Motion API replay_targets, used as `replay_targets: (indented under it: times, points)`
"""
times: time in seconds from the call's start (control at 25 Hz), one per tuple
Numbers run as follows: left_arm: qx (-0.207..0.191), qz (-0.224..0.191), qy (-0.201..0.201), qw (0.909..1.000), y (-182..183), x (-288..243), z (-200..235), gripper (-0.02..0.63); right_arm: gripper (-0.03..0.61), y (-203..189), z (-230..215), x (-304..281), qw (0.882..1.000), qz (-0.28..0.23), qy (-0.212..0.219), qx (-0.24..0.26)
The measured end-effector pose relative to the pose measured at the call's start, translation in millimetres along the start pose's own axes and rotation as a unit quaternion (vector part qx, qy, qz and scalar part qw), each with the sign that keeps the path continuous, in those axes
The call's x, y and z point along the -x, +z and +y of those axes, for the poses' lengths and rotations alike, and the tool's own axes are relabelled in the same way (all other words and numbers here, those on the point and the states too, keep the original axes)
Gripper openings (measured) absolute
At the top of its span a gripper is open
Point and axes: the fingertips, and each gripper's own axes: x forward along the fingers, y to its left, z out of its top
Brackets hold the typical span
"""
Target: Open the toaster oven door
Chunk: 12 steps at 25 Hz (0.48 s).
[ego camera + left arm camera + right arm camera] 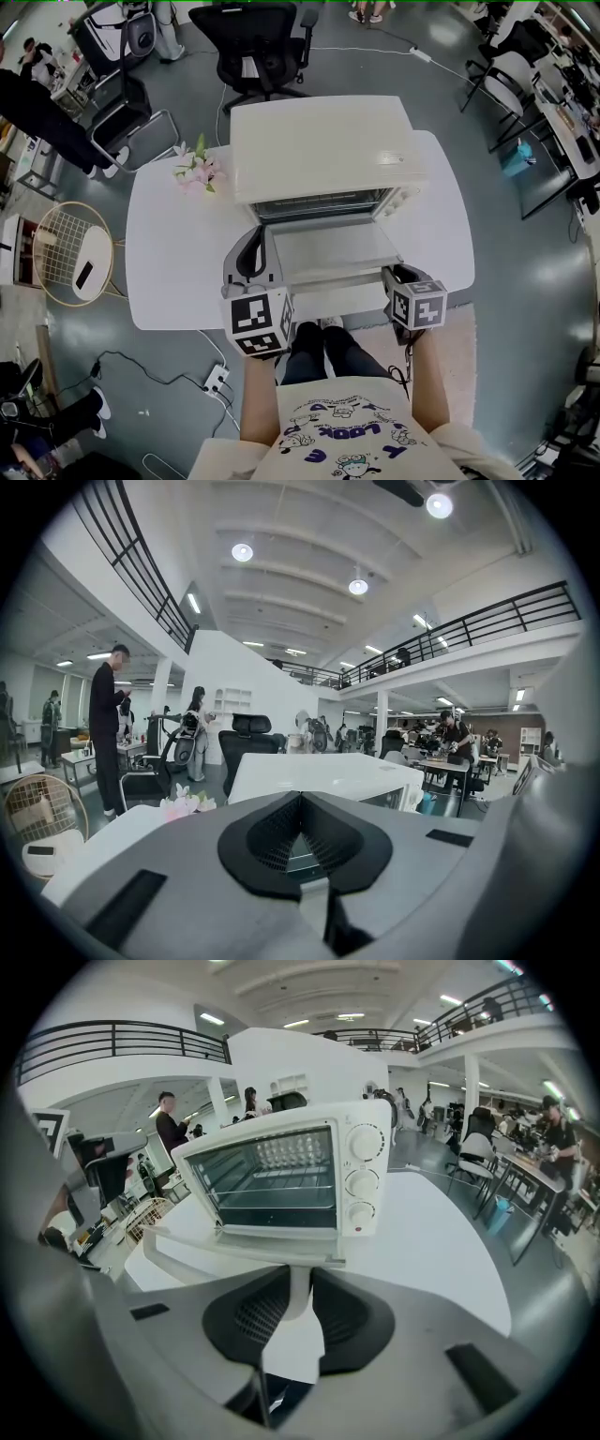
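L gripper [251, 255] idle at table [169, 244] front-left, fingers together, empty. Toaster oven [323, 150] mid-table, door [333, 248] down flat, so task looks basically done. R gripper [295, 1305] clamped on door handle [293, 1279]; prob only release left.

Cream toaster oven [323, 141]; white table [169, 248]; pink flowers [197, 172]; black office chair [258, 42]; grey floor [525, 309]

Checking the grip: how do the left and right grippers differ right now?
The right gripper is clamped on the door handle; the left gripper is shut on nothing. The right gripper tilts down toward the toaster oven; the left gripper points nearly level. Both flank the lowered door.
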Motion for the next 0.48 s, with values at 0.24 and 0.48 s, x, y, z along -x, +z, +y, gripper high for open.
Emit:
replay_targets:
  times: [0.24,0.48]
  points:
    - [0.001,0.003,-0.002,1.0,-3,-7,4,0.005,0.072,-19,1,-10,1.0,0.017,0.0,0.002]
    - [0.001,0.003,-0.01,0.9999,-6,-10,-4,0.005,0.071,-31,0,-13,1.0,0.001,0.009,0.003]
